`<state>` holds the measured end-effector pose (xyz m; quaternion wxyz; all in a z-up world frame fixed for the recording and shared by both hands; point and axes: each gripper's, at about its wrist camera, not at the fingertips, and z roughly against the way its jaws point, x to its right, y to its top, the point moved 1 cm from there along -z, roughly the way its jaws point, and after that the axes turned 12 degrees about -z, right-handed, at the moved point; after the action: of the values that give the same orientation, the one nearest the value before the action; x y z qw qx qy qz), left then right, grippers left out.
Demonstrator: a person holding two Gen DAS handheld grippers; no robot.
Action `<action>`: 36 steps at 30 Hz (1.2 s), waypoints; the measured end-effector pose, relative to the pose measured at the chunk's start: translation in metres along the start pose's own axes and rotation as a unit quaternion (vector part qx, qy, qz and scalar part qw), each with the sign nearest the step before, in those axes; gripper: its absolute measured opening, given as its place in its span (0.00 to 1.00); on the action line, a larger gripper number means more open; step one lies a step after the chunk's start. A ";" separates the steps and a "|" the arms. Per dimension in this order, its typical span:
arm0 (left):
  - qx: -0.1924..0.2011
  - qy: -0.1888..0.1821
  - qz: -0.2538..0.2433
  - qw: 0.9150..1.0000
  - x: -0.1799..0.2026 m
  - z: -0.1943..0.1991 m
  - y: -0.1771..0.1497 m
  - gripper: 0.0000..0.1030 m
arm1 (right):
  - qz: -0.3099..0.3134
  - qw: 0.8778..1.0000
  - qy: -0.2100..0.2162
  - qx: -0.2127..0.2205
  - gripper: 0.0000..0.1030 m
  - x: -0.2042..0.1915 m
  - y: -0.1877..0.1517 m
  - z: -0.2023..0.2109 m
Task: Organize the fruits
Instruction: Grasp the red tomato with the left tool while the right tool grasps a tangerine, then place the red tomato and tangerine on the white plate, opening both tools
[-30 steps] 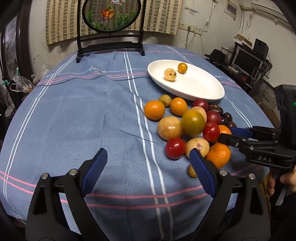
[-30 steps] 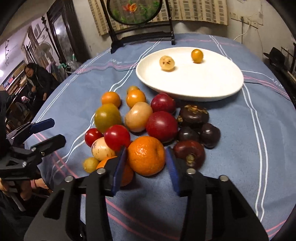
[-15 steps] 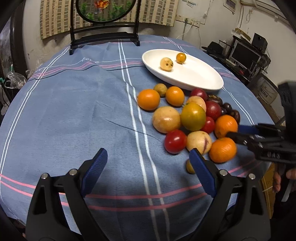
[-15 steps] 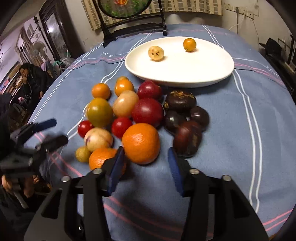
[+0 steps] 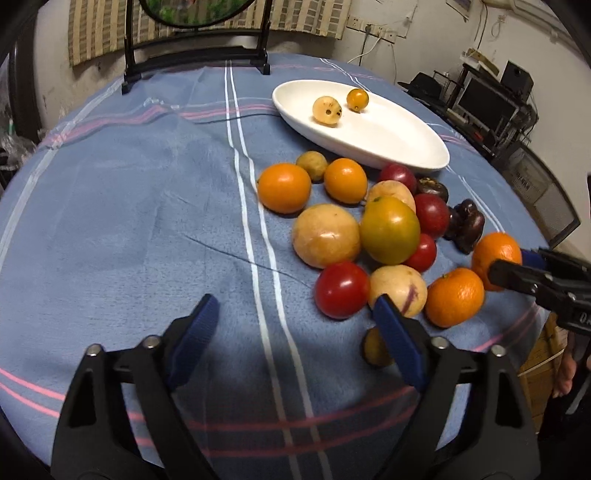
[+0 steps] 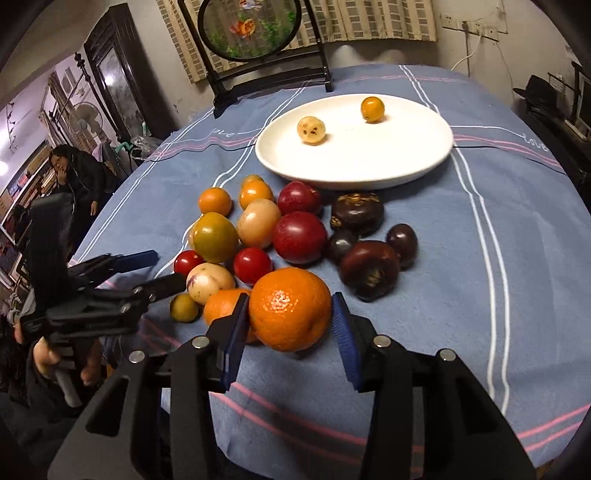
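Note:
A heap of fruit (image 5: 369, 236) lies on the blue striped tablecloth: oranges, red tomatoes, yellow and dark purple fruits. My right gripper (image 6: 290, 325) is closing on a mandarin orange (image 6: 290, 308). Both blue pads press its sides, and it hangs just above the cloth. In the left wrist view the same mandarin (image 5: 495, 254) sits in the right gripper (image 5: 513, 264). My left gripper (image 5: 295, 339) is open, its jaws narrowing with nothing between them. A small yellow-green fruit (image 5: 371, 350) lies beside its right pad. The white oval plate (image 5: 406, 147) holds two small fruits.
A round picture on a black stand (image 6: 258, 33) is at the far side of the table. A person (image 6: 74, 173) is in the background on the left. Monitors and shelves (image 5: 484, 99) stand past the table's right edge. Bare cloth (image 5: 129, 221) lies left of the heap.
The right gripper opened a little, then shut on the mandarin and raised it off the cloth. The left gripper came lower and nearer the heap, and its jaws narrowed slightly.

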<state>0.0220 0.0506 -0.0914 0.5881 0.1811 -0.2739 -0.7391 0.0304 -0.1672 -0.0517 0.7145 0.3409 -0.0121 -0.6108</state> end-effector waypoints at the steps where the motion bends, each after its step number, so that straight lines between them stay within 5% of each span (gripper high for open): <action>1: 0.005 -0.014 0.004 1.000 -0.002 -0.002 0.001 0.73 | -0.003 1.000 0.002 -0.001 0.44 0.002 0.000 0.001; 7: 0.012 -0.041 -0.016 0.999 0.012 -0.007 0.007 0.44 | -0.013 1.000 0.016 -0.015 0.44 0.003 -0.002 -0.003; 12: 0.010 -0.057 -0.010 0.998 0.015 -0.013 0.008 0.40 | -0.016 1.000 0.017 -0.015 0.44 0.003 -0.001 -0.002; 13: 0.010 -0.067 -0.006 0.998 0.016 -0.012 0.008 0.28 | -0.017 1.000 0.016 -0.013 0.44 0.003 -0.001 -0.001; 28: 0.044 -0.041 -0.020 0.998 0.014 0.027 0.028 0.29 | -0.001 1.000 0.017 0.009 0.44 0.000 0.016 0.003; 36: 0.033 -0.025 -0.052 0.998 0.003 0.001 0.100 0.29 | 0.011 1.000 0.001 0.015 0.44 0.011 0.074 -0.012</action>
<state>0.0983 0.0324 -0.0288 0.5356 0.1959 -0.3034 -0.7633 0.1026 -0.1695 -0.0281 0.7162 0.3518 -0.0246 -0.6022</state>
